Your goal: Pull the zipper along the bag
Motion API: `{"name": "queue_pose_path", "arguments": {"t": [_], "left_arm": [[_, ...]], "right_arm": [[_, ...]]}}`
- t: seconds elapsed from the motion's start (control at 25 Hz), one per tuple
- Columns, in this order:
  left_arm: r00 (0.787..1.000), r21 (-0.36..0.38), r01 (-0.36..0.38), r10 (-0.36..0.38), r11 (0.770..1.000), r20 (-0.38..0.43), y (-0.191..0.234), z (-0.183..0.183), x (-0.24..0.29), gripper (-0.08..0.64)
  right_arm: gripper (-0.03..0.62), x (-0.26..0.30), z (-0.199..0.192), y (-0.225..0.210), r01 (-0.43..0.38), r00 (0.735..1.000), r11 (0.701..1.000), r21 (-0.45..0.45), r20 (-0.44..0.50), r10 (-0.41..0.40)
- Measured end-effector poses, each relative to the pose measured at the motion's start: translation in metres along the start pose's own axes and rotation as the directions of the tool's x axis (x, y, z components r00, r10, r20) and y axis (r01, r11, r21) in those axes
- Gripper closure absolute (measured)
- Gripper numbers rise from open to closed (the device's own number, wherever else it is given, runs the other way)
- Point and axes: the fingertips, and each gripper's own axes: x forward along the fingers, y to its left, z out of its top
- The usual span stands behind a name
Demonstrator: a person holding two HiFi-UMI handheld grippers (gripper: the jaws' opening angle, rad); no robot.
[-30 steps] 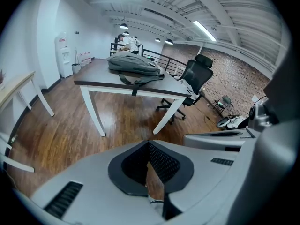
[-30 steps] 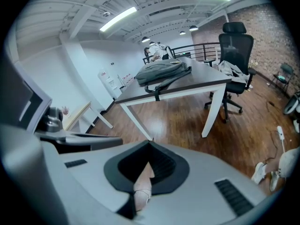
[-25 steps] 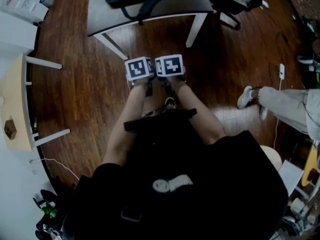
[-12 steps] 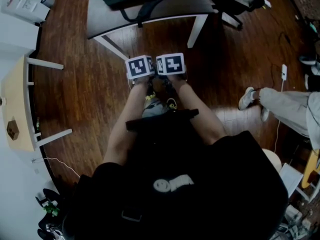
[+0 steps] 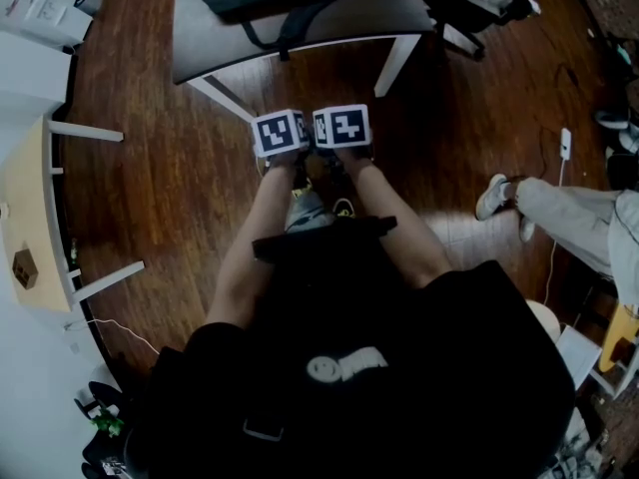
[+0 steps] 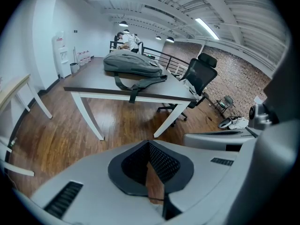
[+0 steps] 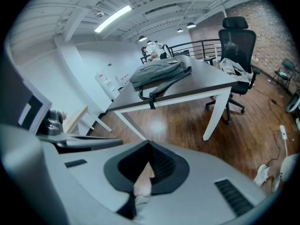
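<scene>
I hold both tongs out in front of me, side by side and tilted down toward the dark brown plank floor, their marker cubes nearly touching. My left gripper has its jaws together at the tips, with only a thin wedge of floor showing between the black ribbed pads and nothing caught there. My right gripper is the same: closed, empty, with a pale sliver of floor showing through the gap behind the tips.

The grey fabric backpack lies flat on the dark-topped table with white legs, well ahead of me – neither tong touches it. One of its straps hangs over the near edge of the table. From my head it sits at the top of the view, beyond both cubes.

A black high-backed office chair stands at the table's far right corner, with clothing draped on it. To my left is a light wooden side table. On my right – well apart from me – another person's pale trouser leg and white shoe rest on the floor.
</scene>
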Motion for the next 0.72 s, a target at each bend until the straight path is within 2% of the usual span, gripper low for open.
{"name": "queue_pose_path", "arguments": {"t": [0.12, 0.28, 0.72], "left_arm": [[0.999, -0.02, 0.0, -0.001, 1.0, -0.051, 0.01, -0.001, 0.005, 0.56], [0.997, -0.012, 0.005, -0.006, 1.0, -0.072, 0.022, 0.01, 0.016, 0.56], [0.994, -0.01, 0.034, -0.035, 0.999, -0.106, 0.062, 0.057, 0.031, 0.56]], "right_arm": [[0.574, 0.008, 0.017, 0.003, 0.021, 0.999, 1.0, -0.017, 0.025, -0.021], [0.574, 0.021, 0.029, 0.01, 0.033, 0.999, 0.999, -0.014, 0.009, -0.033], [0.572, 0.052, 0.103, 0.04, 0.075, 0.991, 0.996, -0.04, 0.11, -0.07]]}}
